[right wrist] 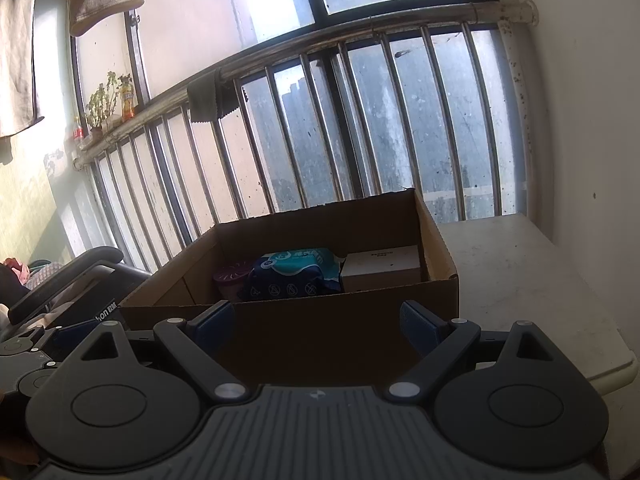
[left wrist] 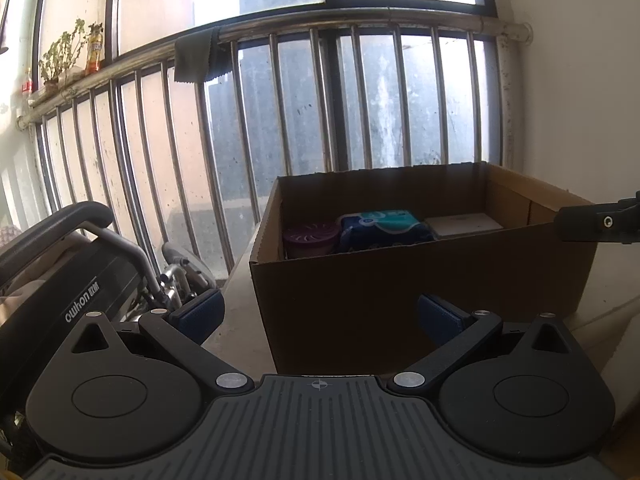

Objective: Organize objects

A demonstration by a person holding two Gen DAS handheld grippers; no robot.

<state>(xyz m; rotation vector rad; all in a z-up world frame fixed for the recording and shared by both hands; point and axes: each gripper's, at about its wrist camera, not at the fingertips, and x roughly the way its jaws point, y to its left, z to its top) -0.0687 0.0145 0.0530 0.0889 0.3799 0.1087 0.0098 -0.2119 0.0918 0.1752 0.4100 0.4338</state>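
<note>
A balcony-like corner closes the background: a barred metal railing (left wrist: 280, 92) runs across grimy window panes, with a dark cloth (left wrist: 198, 60) draped over its top rail and a small potted plant (left wrist: 60, 56) and a bottle (left wrist: 94, 50) on the ledge in the upper left. A pale counter (right wrist: 520, 280) fills the right middle of the right wrist view and carries an open cardboard box (right wrist: 320, 320).

Inside the box, along its far wall, three things sit side by side: a purple round container (right wrist: 228, 280) on the left, a blue and teal soft pack (right wrist: 294, 274) in the middle, touching the container, and a white box (right wrist: 382, 266) on the right.

In the left wrist view the left hand-held gripper (left wrist: 318, 314) sits at the bottom centre, released, its blue pads wide apart with nothing between them; the box lies just beyond and slightly right of it. In the right wrist view the right hand-held gripper (right wrist: 316, 326) is likewise released and empty, with the box's near wall directly beyond its pads and the three things above centre. A black wheelchair handle (left wrist: 76, 220) shows at the left edge.
</note>
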